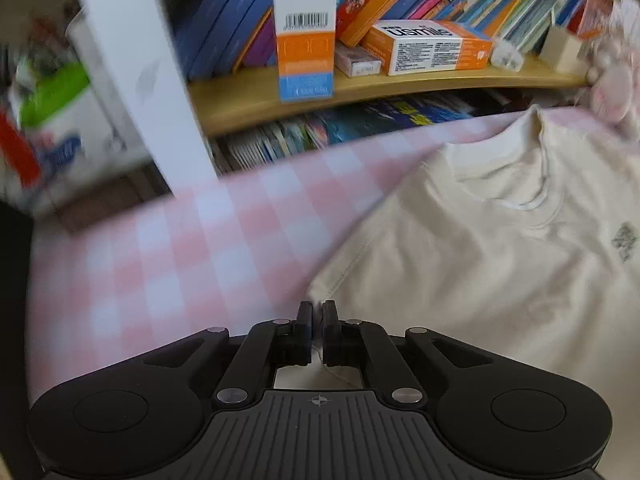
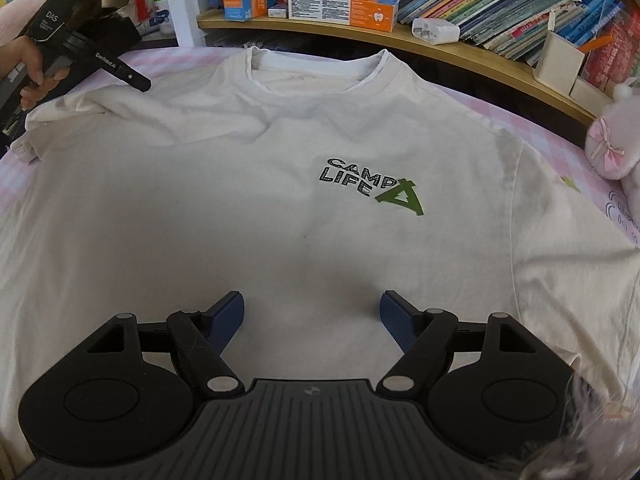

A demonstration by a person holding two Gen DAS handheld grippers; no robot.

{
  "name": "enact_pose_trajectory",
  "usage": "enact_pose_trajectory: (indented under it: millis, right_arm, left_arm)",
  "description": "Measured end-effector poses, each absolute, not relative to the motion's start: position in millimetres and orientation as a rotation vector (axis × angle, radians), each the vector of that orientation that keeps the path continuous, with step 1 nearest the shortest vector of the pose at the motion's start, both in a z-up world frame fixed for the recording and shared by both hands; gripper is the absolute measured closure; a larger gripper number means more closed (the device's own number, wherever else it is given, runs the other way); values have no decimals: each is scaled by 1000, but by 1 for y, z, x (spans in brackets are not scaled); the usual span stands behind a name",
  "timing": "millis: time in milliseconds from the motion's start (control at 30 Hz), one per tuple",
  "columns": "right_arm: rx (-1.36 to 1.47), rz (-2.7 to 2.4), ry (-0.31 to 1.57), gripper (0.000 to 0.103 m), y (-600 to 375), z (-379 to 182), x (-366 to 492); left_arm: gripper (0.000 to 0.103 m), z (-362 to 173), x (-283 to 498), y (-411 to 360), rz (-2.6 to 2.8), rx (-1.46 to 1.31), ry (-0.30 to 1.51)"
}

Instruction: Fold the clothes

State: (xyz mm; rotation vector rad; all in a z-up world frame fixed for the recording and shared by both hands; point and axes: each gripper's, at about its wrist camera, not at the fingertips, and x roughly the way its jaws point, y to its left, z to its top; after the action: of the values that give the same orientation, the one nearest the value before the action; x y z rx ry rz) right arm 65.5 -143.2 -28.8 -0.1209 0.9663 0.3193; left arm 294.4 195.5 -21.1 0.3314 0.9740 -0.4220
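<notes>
One T-shirt (image 2: 280, 200) lies flat beneath the spread right gripper (image 2: 311, 312).

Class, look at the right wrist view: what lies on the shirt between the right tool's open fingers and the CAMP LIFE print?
Nothing but bare cream fabric. In the right wrist view, the shirt runs plain from the right tool up to the print.

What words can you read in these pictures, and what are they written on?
"CAMP LIFE": cream T-shirt.
"usmile": orange toothpaste box lying on the shelf.
"DAS" and "GenRobot.AI": left tongs.
Book spines, the upright box's barcode digits and the fine print on the boxes: too small or blurred.
</notes>
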Motion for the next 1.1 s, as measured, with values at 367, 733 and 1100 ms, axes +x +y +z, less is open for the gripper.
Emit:
enact_pose_trajectory:
  millis: [367,733,1100]
  right_arm:
    - [-54,313,945,45,-154,-17,94]
    - [-195,332,879,58,-197,-16,266]
    - [-138,336,972,99,-221,-29,318]
  left_arm:
    - [92,-7,310,167,-325,334,892]
    - [51,-23,322,102,-481,429,878]
    - [97,-26,334,103,-476,269,899]
